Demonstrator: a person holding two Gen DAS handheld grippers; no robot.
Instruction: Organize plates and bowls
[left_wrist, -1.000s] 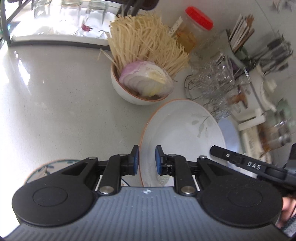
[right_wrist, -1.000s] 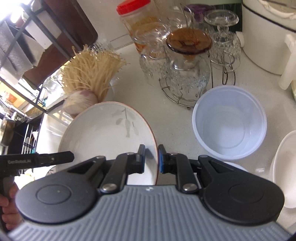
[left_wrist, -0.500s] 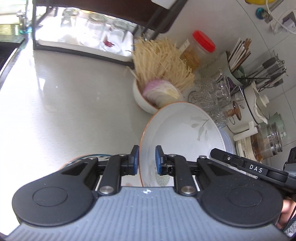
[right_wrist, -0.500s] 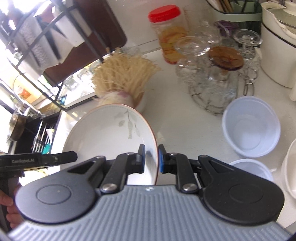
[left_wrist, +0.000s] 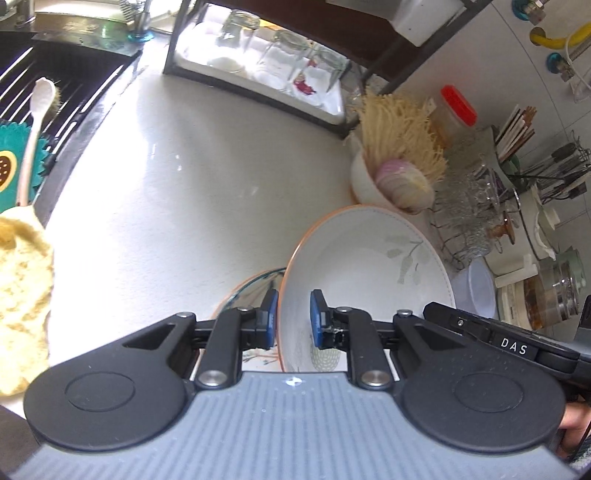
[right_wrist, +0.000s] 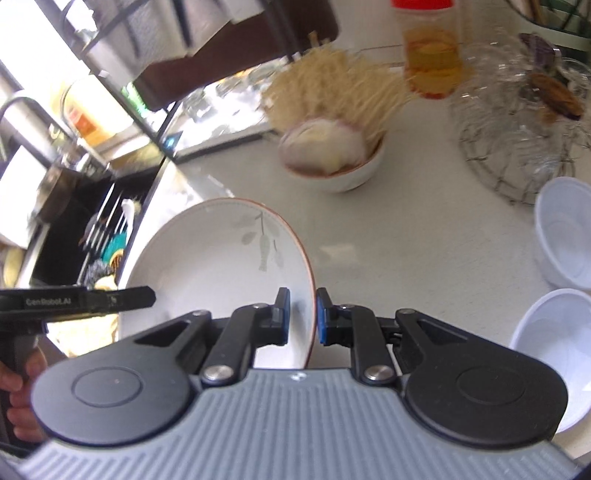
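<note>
We carry the leaf-print plate (left_wrist: 364, 266) between us — left gripper (left_wrist: 291, 317) and right gripper (right_wrist: 301, 317) each clamped on opposite rims, keeping it level; noodle bowl (left_wrist: 369, 184) at one o'clock.

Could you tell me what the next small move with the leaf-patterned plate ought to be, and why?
Probably carry it a little further over the second plate and begin lowering it on top. The left tool and right tool each clamp an opposite rim of the leaf-patterned plate, which hangs tilted above the counter, and the other plate lies just beneath its left edge.
</note>
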